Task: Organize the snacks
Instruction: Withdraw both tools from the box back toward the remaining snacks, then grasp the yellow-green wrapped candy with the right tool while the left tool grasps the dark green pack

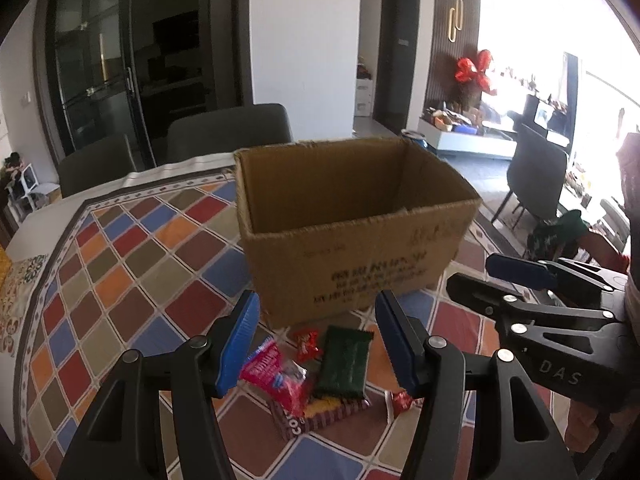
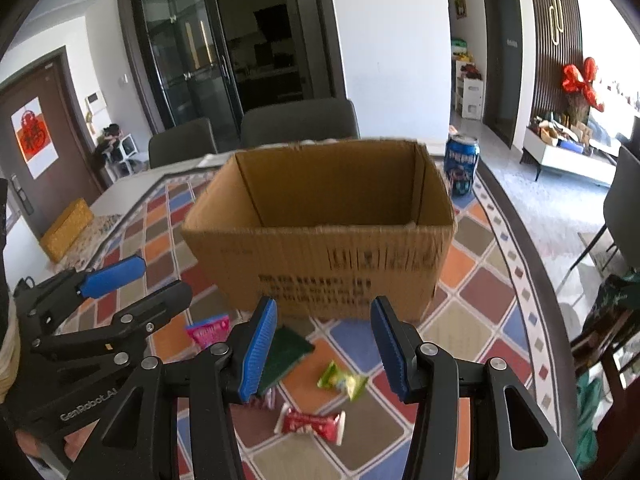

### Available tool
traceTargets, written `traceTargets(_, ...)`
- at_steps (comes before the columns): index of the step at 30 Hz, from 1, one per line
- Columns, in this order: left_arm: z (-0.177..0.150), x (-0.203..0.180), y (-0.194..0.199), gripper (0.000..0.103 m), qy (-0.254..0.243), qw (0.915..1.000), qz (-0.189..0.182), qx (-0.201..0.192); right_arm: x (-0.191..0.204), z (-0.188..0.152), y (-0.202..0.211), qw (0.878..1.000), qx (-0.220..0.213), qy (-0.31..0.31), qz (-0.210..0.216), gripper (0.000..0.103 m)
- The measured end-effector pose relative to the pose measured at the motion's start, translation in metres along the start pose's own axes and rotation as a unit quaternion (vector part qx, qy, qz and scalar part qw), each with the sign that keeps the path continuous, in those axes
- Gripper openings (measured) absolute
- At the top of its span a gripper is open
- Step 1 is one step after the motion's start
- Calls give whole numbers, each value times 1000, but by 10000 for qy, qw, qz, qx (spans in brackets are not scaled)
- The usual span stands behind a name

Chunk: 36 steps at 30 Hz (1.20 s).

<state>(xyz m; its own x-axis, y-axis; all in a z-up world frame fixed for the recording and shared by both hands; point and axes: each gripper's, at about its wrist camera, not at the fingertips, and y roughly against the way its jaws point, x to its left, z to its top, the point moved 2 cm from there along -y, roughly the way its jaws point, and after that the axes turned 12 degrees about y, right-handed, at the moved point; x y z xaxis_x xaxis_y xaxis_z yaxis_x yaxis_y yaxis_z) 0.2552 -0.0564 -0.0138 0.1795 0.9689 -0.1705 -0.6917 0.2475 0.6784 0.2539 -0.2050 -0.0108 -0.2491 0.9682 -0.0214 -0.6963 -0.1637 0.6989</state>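
Note:
An open cardboard box (image 1: 352, 248) stands on the patterned tablecloth, also in the right wrist view (image 2: 320, 264). Its visible inside shows nothing. In front of it lie snacks: a green packet (image 1: 344, 362), a pink packet (image 1: 276, 376), a small red candy (image 1: 307, 345), a brown bar (image 1: 320, 416) and a red-white candy (image 1: 400, 400). The right wrist view shows the green packet (image 2: 286, 354), a yellow-green candy (image 2: 343, 380), the red-white candy (image 2: 312, 424) and the pink packet (image 2: 208, 330). My left gripper (image 1: 316, 344) is open above the pile. My right gripper (image 2: 324, 346) is open and empty.
A blue drink can (image 2: 462, 164) stands behind the box at the right. Dark chairs (image 2: 300, 122) stand at the table's far edge. A yellow box (image 2: 66, 228) lies at the far left. The table's edge curves along the right.

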Motion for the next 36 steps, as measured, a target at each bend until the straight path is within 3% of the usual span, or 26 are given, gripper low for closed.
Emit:
traceTargets(17, -50, -9, -43, 60, -453, 9948, -100, 906, 1, -57, -32, 9959, 881, 162, 96, 50)
traceTargets(36, -67, -10, -96, 60, -788, 9820, -16, 1716, 7, -69, -81, 9760, 1689, 1369, 151, 50)
